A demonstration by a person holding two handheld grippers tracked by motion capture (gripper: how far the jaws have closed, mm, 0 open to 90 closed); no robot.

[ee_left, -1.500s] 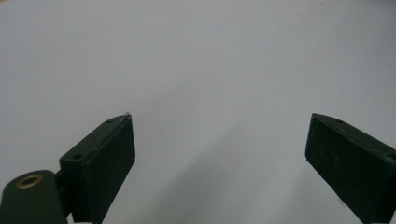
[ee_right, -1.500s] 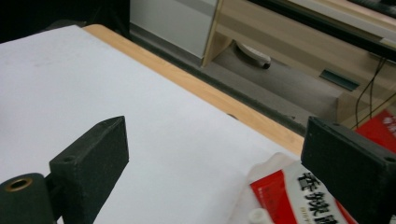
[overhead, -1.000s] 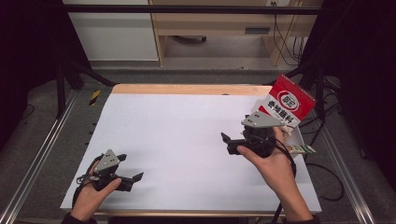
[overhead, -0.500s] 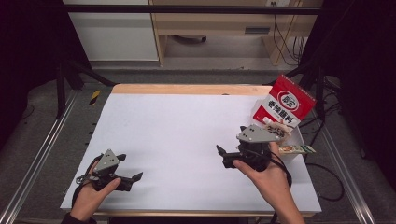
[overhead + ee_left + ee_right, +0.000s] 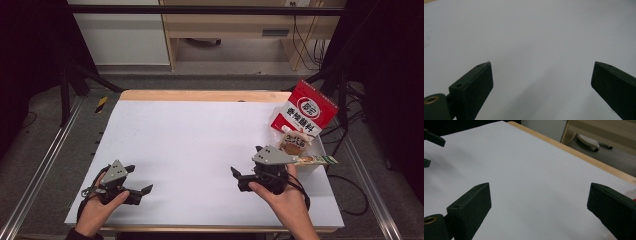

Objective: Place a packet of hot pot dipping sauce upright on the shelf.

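Snacks sit bunched at the right edge of the tabletop (image 5: 200, 130): we count one red bag (image 5: 304, 114) standing tilted, one round packet (image 5: 292, 144) just in front of it, and one long thin stick pack (image 5: 314, 160) lying flat beside our right claw (image 5: 243, 179). That makes three items, though something white lies under them that we cannot make out.

Our right claw hovers near the stick pack, its jaws spread wide with nothing between them, as the right gripper view (image 5: 539, 200) confirms. Our left claw (image 5: 142, 191) rests well apart at the near left, likewise spread wide and empty (image 5: 541, 80).

We judge the risks as these. The right claw faces away from the snacks, so it must turn before reaching; a hasty swing could knock the red bag over or push the round packet off the edge. The stick pack is thin and flat, so the jaws may scrape the tabletop and slide over it. The cable could also snag the pile.
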